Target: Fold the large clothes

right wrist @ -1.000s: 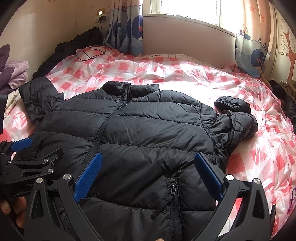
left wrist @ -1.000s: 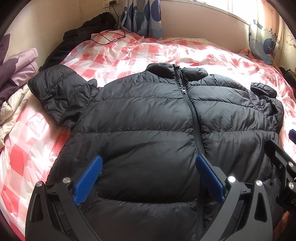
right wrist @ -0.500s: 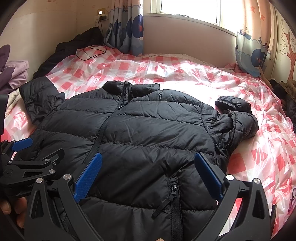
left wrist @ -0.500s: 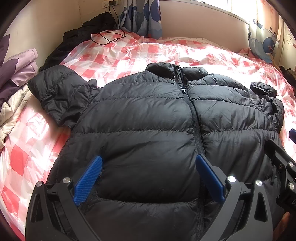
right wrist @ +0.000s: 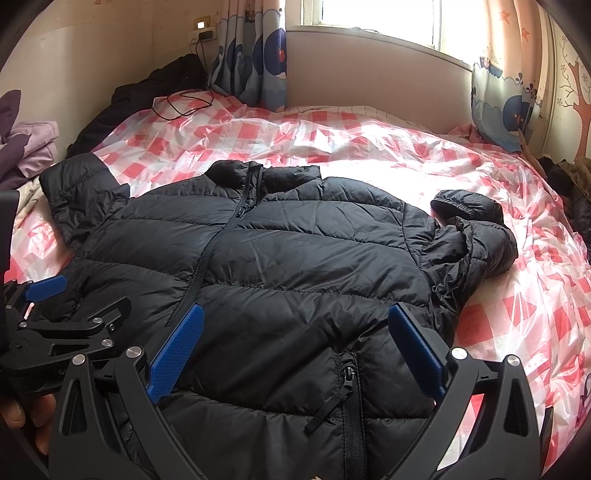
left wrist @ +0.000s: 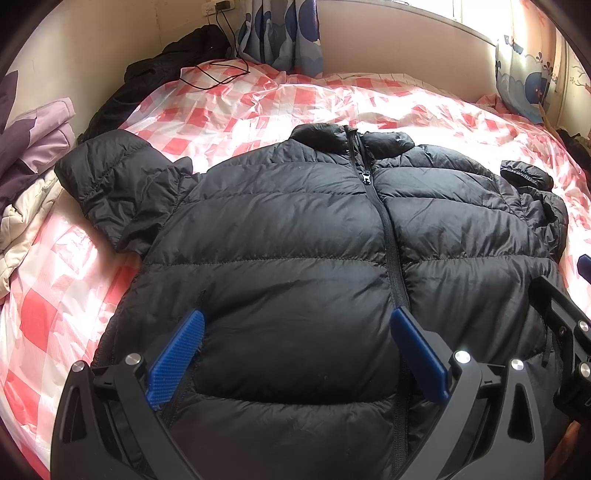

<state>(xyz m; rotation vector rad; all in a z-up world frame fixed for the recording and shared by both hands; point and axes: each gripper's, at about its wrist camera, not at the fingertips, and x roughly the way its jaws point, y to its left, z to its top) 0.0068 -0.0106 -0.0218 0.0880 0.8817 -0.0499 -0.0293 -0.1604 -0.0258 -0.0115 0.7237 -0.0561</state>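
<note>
A home bedroom — a bed (right wrist: 369, 155) under a pink checked cover, patterned curtains (right wrist: 251, 55) beside a window (right wrist: 373, 18).

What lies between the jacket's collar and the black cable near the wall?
Only bare checkered bedcover separates the jacket collar from the black cable; the right wrist view shows it best.

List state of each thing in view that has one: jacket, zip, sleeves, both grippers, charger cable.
Black puffer jacket: laid flat on the bed, front up, unfolded.
Front zip: closed to the collar.
Left sleeve: bunched up.
Right sleeve: crumpled, cuff curled back.
Left gripper: open, empty.
Right gripper: open, empty.
Charger cable: plugged into wall socket.
</note>
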